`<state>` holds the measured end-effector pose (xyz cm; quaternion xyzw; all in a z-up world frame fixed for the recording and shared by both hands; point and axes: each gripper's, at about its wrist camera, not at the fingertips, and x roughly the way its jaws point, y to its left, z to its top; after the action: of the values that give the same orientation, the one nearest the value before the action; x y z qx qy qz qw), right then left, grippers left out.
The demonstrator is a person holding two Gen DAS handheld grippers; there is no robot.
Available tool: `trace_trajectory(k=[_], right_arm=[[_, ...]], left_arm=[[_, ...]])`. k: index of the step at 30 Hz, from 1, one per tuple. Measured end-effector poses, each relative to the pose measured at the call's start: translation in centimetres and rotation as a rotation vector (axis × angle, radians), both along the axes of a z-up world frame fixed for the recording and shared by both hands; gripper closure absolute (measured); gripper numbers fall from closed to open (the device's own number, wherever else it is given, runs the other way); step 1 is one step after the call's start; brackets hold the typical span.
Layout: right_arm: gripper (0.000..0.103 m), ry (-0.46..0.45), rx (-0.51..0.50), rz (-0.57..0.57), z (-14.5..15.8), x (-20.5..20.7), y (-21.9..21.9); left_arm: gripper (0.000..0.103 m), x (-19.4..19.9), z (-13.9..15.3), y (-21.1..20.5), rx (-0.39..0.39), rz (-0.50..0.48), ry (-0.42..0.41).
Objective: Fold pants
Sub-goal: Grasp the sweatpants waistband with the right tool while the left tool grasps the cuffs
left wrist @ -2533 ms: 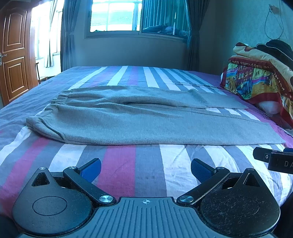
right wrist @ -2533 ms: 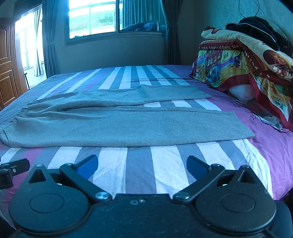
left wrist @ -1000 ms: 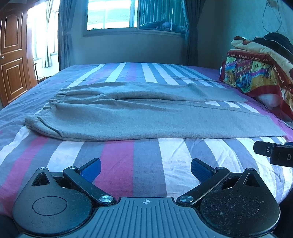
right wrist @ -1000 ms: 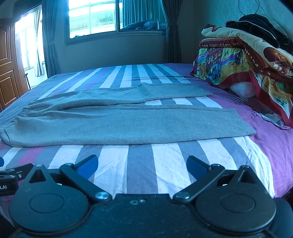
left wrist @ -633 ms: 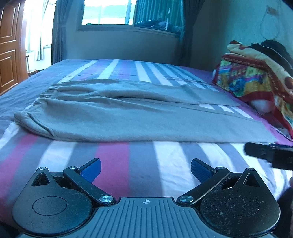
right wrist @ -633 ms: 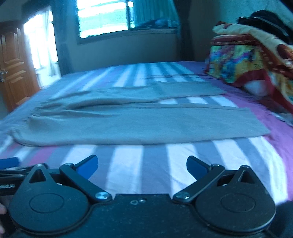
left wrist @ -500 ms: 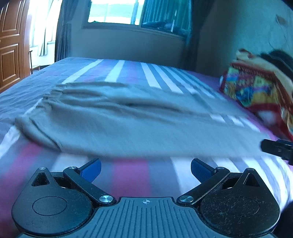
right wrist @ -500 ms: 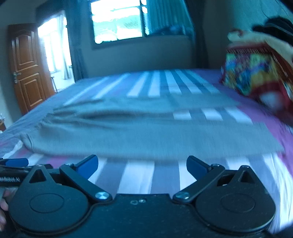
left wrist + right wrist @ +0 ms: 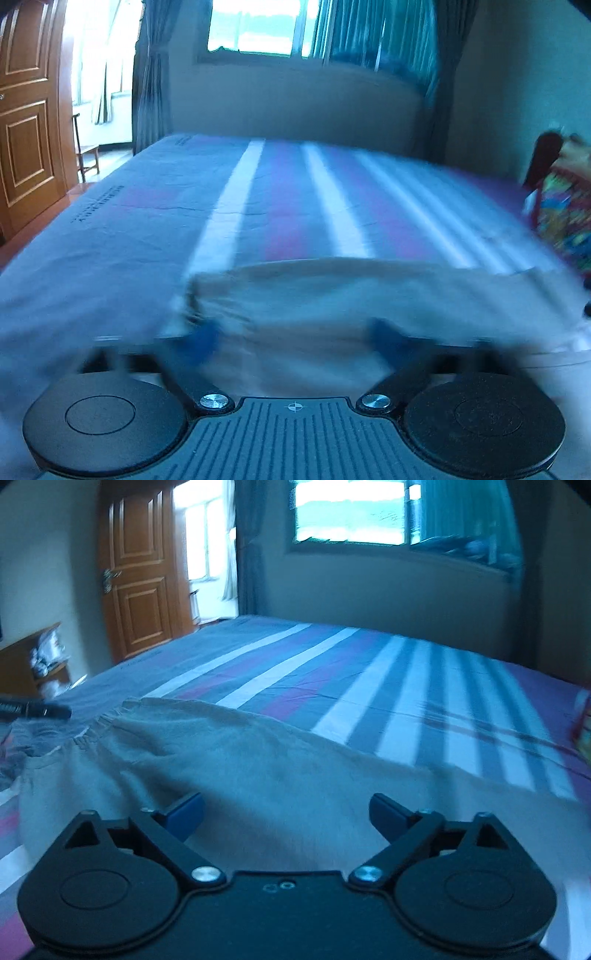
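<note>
Grey pants (image 9: 258, 771) lie flat on the striped bed, waistband to the left. In the right wrist view my right gripper (image 9: 286, 812) is open, low over the pants' upper part, with nothing between its blue pads. The left gripper's tip (image 9: 37, 710) shows at that view's left edge, beyond the waistband. The left wrist view is blurred by motion. There the pants (image 9: 369, 295) fill the foreground and my left gripper (image 9: 295, 339) is open, its pads over the cloth near the waistband corner (image 9: 195, 295).
The striped bedsheet (image 9: 369, 672) stretches back to the wall under the window. A wooden door (image 9: 140, 572) and a low shelf (image 9: 33, 661) stand at the left. A colourful blanket pile (image 9: 565, 214) sits at the bed's right side.
Both grippers have moved forward and swung left, from short of the bed's near edge to right over the pants. Both stay open. The pants have not moved.
</note>
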<state>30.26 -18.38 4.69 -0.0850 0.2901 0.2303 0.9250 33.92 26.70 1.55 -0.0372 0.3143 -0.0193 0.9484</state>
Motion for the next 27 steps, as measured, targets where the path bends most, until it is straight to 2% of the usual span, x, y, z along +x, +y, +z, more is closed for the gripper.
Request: trace_trajectory(k=[1, 3, 4, 5, 6, 9, 12, 15, 17, 18, 20, 21, 23, 25, 27], right_arm=[[0.021, 0.005, -0.012, 0.015, -0.4, 1.8, 0.6], [0.033, 0.025, -0.037, 0.047, -1.5, 5.7, 1.8], [0.033, 0.034, -0.046, 0.056, -2.1, 7.7, 2.5], [0.033, 0.039, -0.043, 0.064, -2.6, 9.1, 2.8], [0.033, 0.043, -0.04, 0.069, -3.0, 10.8, 3.2], [0.033, 0.098, -0.041, 0.108, -4.4, 15.2, 4.1], [0.033, 0.181, -0.08, 0.18, -6.3, 18.8, 5.0], [0.031, 0.27, -0.132, 0.248, -8.2, 20.8, 5.3], [0.028, 0.306, -0.138, 0.294, -8.9, 21.2, 5.2], [0.028, 0.318, -0.139, 0.312, -9.0, 21.3, 5.1], [0.03, 0.339, -0.142, 0.336, -9.0, 21.3, 4.9], [0.034, 0.341, -0.152, 0.351, -9.0, 21.2, 4.8], [0.052, 0.346, -0.165, 0.358, -8.9, 21.1, 4.6], [0.09, 0.337, -0.17, 0.343, -8.7, 20.5, 4.6], [0.094, 0.295, -0.201, 0.327, -8.4, 19.4, 5.1]], left_arm=[[0.049, 2.3, -0.6, 1.4, 0.0, 0.011, 0.041], [0.049, 5.8, -1.8, 3.1, 0.036, 0.009, 0.083], [0.043, 7.5, -2.6, 3.8, 0.081, 0.018, 0.11], [0.032, 8.9, -3.1, 4.3, 0.105, 0.013, 0.134], [0.028, 10.0, -3.7, 4.7, 0.117, -0.005, 0.148], [0.027, 13.2, -5.4, 5.6, 0.127, -0.071, 0.191], [0.027, 15.6, -6.8, 6.8, 0.068, -0.135, 0.235], [0.027, 17.6, -7.6, 7.7, -0.004, -0.177, 0.252], [0.028, 18.0, -8.1, 7.4, -0.016, -0.212, 0.261], [0.031, 18.2, -8.2, 7.0, -0.009, -0.231, 0.265], [0.069, 18.3, -8.4, 6.5, -0.03, -0.272, 0.261], [0.081, 18.1, -8.4, 5.9, -0.023, -0.294, 0.256], [0.085, 17.6, -8.6, 4.3, 0.047, -0.304, 0.23], [0.086, 17.3, -8.5, 4.0, 0.051, -0.273, 0.218], [0.087, 16.4, -7.6, 3.6, 0.06, -0.255, 0.192]])
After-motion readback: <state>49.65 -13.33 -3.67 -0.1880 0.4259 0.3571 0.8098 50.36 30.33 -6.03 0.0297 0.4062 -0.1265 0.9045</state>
